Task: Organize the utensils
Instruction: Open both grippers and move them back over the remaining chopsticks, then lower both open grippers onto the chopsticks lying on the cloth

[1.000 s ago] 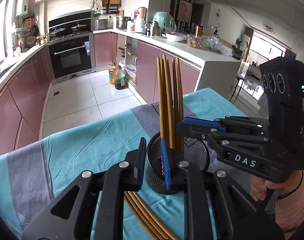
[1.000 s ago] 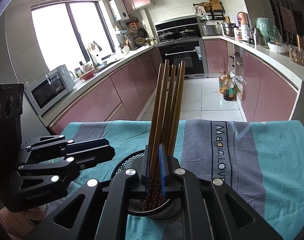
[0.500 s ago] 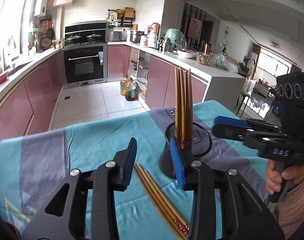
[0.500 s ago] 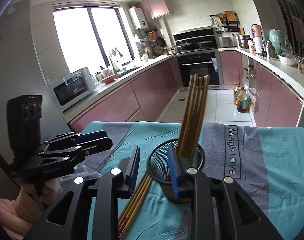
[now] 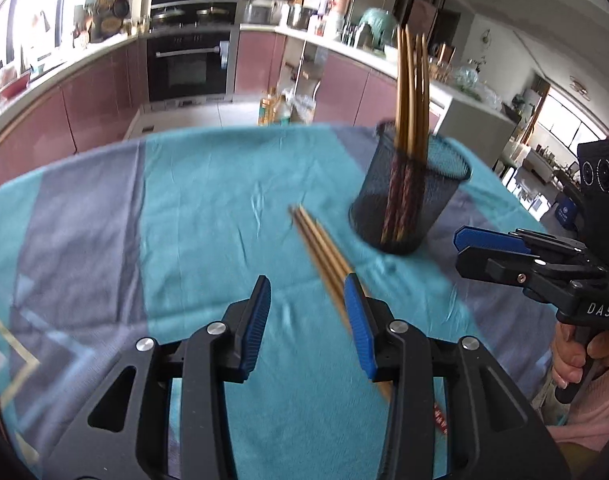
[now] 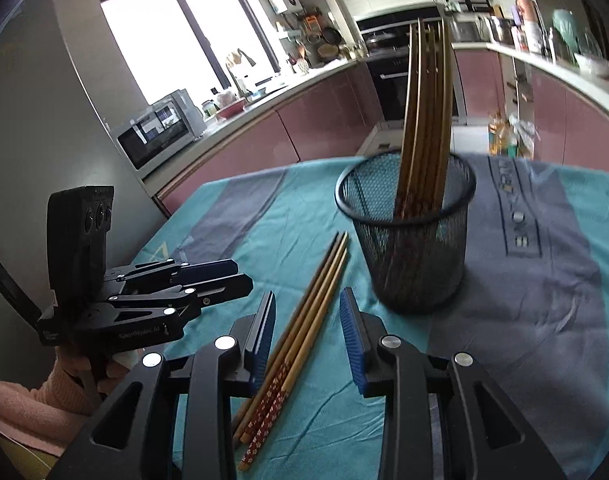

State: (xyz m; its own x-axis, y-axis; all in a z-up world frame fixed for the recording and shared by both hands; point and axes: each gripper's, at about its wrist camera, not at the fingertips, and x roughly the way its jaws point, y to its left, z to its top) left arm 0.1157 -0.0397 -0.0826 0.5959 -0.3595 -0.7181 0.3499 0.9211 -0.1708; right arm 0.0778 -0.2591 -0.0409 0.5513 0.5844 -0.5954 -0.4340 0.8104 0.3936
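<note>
- Several chopsticks (image 6: 422, 128) stand upright in a black mesh holder (image 6: 412, 240) on the teal and grey tablecloth (image 5: 208, 208).
- Four or so loose chopsticks (image 6: 304, 320) lie flat on the cloth, just beside the holder.
- Left gripper (image 5: 307, 320): its jaws have just been opening and stand apart; the loose chopsticks run under the blue pad on the holder's side.
- Right gripper (image 6: 306, 336): its jaws have also just been opening, spread above the loose chopsticks, pinching nothing.
- Behind the table are pink cabinets (image 6: 324, 128), an oven (image 5: 188, 64) and a microwave (image 6: 160, 128).
</note>
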